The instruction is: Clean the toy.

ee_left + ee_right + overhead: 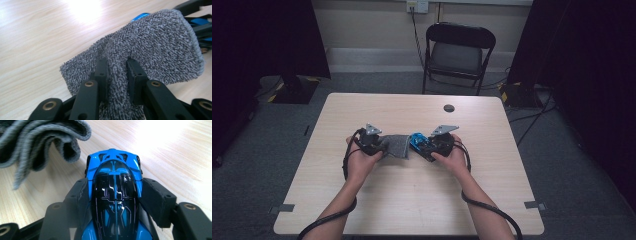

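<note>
A person's 2 hands meet near the middle of a light wooden table (412, 200), each holding a claw. The left claw (377, 143) is closed on a grey terry cloth (396, 145): in the left gripper view its 2 black jaws pinch a ridge of the fabric between them, and the rest of the cloth (155, 45) spreads out ahead of the left claw (117, 72), with its stitched hem at the far right. A patch of blue peeks over the top edge of the cloth there. The right claw (424, 146) holds a blue toy car (416, 141); in the right gripper view the right claw (115, 195) has its jaws pressed against both sides of the car (115, 177), whose glossy black roof runs down the middle and whose blue nose points away from the camera, with the bare table beyond it. The cloth's folded, wavy edge (37, 142) hangs at the upper left of that view, near the car's nose but apart from it. From above, car and cloth lie just beside each other between the 2 claws. A black folding chair (458, 50) stands beyond the far edge of the table, and a small dark round spot (449, 108) marks the tabletop near that edge.
</note>
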Tool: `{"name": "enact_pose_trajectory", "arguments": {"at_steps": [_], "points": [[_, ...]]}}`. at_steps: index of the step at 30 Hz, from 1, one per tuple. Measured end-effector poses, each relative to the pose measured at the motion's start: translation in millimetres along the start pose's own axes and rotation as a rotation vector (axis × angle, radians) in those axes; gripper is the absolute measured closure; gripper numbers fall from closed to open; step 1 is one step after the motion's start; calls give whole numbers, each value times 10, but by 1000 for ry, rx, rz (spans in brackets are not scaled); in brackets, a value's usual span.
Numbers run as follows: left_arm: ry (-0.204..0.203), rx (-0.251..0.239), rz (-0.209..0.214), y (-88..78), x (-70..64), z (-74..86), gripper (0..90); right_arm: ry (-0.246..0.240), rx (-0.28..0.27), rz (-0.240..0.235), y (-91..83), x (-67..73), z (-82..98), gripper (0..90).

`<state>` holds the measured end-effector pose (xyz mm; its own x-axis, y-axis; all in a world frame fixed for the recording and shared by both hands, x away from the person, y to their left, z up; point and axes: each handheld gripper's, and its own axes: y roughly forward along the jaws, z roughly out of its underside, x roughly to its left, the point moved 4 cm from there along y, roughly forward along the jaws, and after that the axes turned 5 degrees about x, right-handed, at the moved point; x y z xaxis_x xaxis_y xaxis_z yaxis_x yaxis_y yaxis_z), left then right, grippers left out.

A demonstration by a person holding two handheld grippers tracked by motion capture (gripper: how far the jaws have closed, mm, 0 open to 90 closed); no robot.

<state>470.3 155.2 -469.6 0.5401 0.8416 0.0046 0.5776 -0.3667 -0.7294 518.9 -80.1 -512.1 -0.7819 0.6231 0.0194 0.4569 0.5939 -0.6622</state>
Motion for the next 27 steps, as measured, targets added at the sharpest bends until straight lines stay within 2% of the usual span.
{"name": "enact_pose_trajectory", "arguments": {"at_steps": [3, 6, 9, 12, 14, 15, 19, 25, 26, 27], "points": [[24, -2, 19, -48, -77, -2, 726, -1, -6, -1, 4, 4, 0, 376], [45, 0, 37, -79, -149, 15, 726, 2, 3, 0, -13, 0, -5, 280], [49, -9, 60, -98, -226, 45, 725, -1, 7, 10, -65, -37, -6, 263], [60, -5, 90, -97, -324, 78, 724, 24, -26, -3, -168, -76, -29, 242], [81, -1, 103, -93, -396, 93, 724, 10, -14, 0, -233, -96, -35, 239], [77, 1, 116, -87, -443, 101, 723, -3, -12, -4, -272, -102, -39, 249], [92, 3, 149, -66, -613, 116, 716, 4, -45, -19, -454, -134, -43, 253], [130, 27, 173, 4, -866, 116, 713, -14, -62, -42, -724, -111, 74, 253], [122, 26, 192, 15, -922, 115, 713, -13, -64, -45, -755, -105, 91, 252], [135, 28, 195, 18, -961, 109, 714, -17, -69, -43, -801, -100, 114, 253]]}}
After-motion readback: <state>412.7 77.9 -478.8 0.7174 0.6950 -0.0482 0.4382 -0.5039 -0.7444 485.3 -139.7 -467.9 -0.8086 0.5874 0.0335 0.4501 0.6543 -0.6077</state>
